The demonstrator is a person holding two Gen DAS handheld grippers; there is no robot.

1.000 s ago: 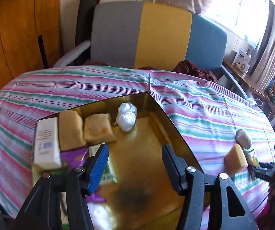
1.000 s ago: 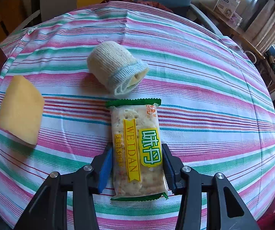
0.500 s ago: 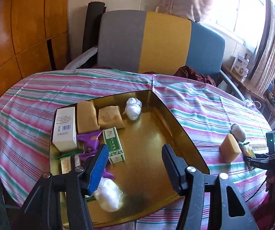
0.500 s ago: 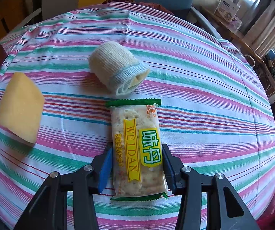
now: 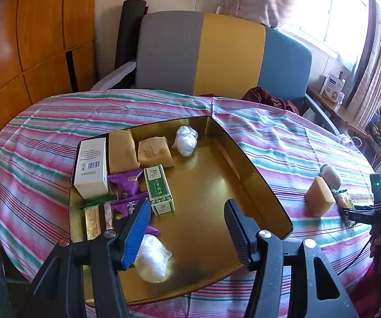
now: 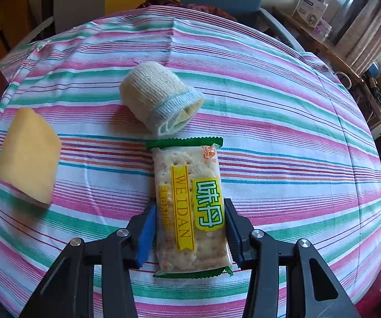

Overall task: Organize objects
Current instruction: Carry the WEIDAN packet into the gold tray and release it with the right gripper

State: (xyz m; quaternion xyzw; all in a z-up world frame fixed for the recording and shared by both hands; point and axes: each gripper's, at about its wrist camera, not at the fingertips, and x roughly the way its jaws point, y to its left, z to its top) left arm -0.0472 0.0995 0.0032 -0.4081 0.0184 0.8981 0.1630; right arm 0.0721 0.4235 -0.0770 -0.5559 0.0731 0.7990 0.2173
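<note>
Right gripper (image 6: 189, 228) has its jaws closed on the cracker pack (image 6: 190, 204), pads pressing both long sides near the pack's near end. Pack lies flat on the striped surface (image 6: 283, 122), long axis running straight away from the gripper, green-edged far end pointing at the rolled cloth (image 6: 158, 100) just beyond it. Yellow sponge (image 6: 28, 156) sits off to the left, well apart. Over on the other side, left gripper (image 5: 187, 228) hangs above the gold tray (image 5: 259, 182), jaws wide apart, nothing between them. Tray's left half is crowded: white box (image 5: 91, 167), green box (image 5: 159, 188), purple wrappers (image 5: 125, 182), two tan blocks, two plastic-wrapped balls. From the left cam the right gripper shows at far right by the sponge.
</note>
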